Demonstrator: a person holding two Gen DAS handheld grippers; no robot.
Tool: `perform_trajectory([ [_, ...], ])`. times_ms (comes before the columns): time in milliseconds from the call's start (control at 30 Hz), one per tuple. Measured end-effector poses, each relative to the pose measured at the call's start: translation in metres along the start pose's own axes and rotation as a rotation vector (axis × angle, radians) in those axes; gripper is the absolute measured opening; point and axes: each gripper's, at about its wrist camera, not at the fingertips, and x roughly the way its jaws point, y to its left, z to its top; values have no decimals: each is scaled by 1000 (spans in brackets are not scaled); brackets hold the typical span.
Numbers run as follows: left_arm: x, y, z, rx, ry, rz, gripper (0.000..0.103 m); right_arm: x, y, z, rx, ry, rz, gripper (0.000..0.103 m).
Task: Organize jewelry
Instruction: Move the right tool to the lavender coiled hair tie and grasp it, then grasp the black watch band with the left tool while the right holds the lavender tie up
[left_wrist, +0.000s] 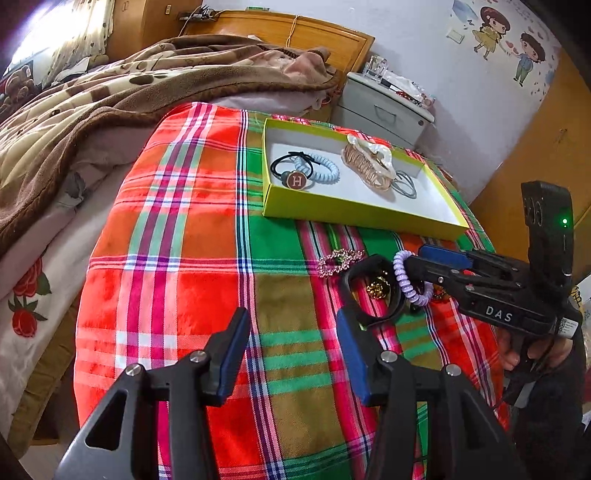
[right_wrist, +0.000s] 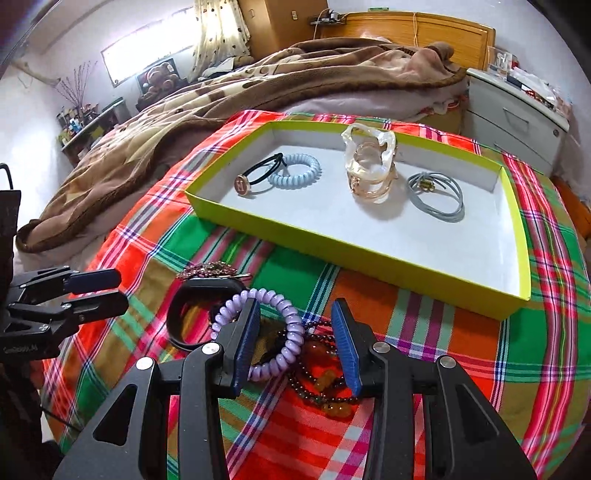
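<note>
Bed (right_wrist: 258, 85) with a brown fleece blanket lying behind; in front, the surface under a bright red, green and orange plaid cloth (left_wrist: 177, 236) is carrying everything

Shallow lime-green cardboard tray with a white floor (right_wrist: 354, 229) sitting toward the far side of the cloth, already holding a clear amber claw clip (right_wrist: 371, 168), a grey elastic loop (right_wrist: 437, 199), a pale blue spiral hair tie (right_wrist: 295, 171) and a black elastic with a round lettered charm (right_wrist: 255, 179)

Loose pile lying near the front edge, well apart from the tray: black band (right_wrist: 184, 321), lilac spiral hair tie (right_wrist: 273, 332), dark beaded bracelets with amber pieces (right_wrist: 325, 373), pink rhinestone clip (left_wrist: 338, 260)

Right hand-held gripper (right_wrist: 295, 343) is hanging released over the pile, its left finger standing inside the lilac loop and the far side of the coil lying between the pads, nothing clenched. Left hand-held gripper (left_wrist: 295, 358) is spread wide and empty beside the black band

Judgement: the lilac tie is the piece in hand. Closing should be catching the coil alone, pads set above the beads so no bracelet is dragging along, then lifting straight before crossing to bare tray floor
</note>
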Motion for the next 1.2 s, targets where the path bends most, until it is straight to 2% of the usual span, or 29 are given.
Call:
perform_trajectory([
  [133,0,-1,0,3,8,9,50,3,1,0,-28,13,-32,41],
  [400,3,1,-1,-7,27,29,50,8,22,-2,-187,27,-174,40],
  [467,4,1,-1,-9,29,28,50,7,23,-2,-196,16,-186,37],
  [600,3,0,0,-4,29,27,50,3,23,-1,-194,-10,-197,19],
  [700,4,-1,-1,-3,35,25,50,1,21,1,-183,-22,-197,11],
  [867,4,-3,-1,1,39,14,50,-5,20,1,-172,-51,-189,10],
  [1100,4,-8,1,15,37,3,50,-28,0,2,-7,-135,-112,10],
  [1200,6,-8,4,23,32,17,50,-41,-6,0,43,-177,-112,10],
])
